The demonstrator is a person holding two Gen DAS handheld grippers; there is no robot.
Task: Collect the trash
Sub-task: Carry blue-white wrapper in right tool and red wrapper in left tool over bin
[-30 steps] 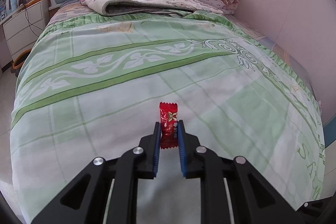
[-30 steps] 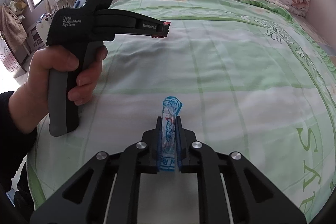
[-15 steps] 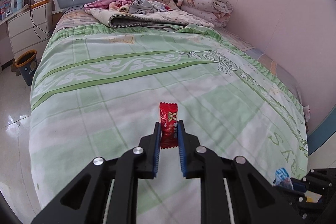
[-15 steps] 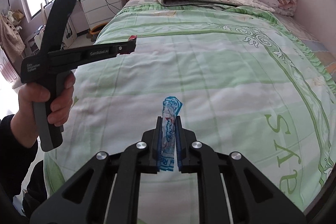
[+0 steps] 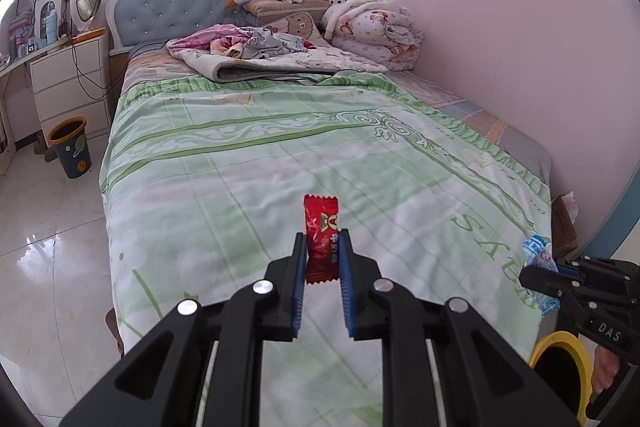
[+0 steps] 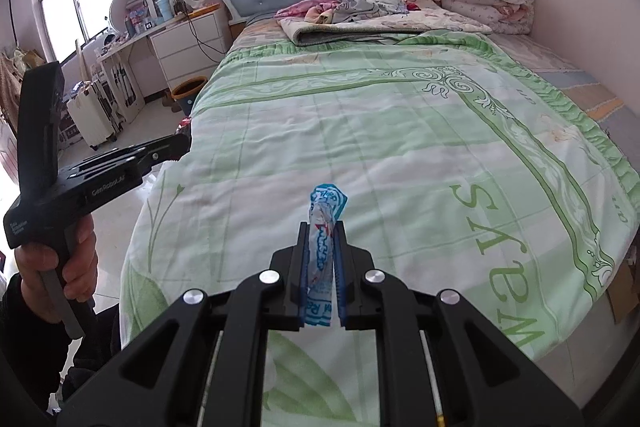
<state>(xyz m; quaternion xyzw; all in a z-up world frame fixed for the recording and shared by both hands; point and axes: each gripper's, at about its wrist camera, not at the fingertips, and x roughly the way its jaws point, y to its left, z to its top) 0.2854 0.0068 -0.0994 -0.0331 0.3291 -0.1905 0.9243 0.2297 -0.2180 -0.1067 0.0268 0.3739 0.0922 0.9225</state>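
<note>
A red candy wrapper (image 5: 321,239) stood upright, pinched at its lower half, above the green bedspread (image 5: 240,179). A crumpled blue-and-white wrapper (image 6: 322,255) stood likewise on end, its twisted top poking up over the bed.

The left gripper (image 5: 322,247) is clamped on a red candy wrapper (image 5: 321,235) that stands upright between its blue pads, above the green patterned bedspread (image 5: 280,163). At the lower right edge the right gripper (image 5: 538,277) grips a blue and white wrapper (image 5: 538,253), with a yellow-rimmed bin (image 5: 560,341) just below it and part of a hand (image 5: 604,367) on its handle. Beside the bed's far left side, on the glossy tiled floor (image 5: 48,227), stands a dark wastebasket (image 5: 72,147) with an orange rim, near a white drawer unit (image 5: 70,83).
</note>
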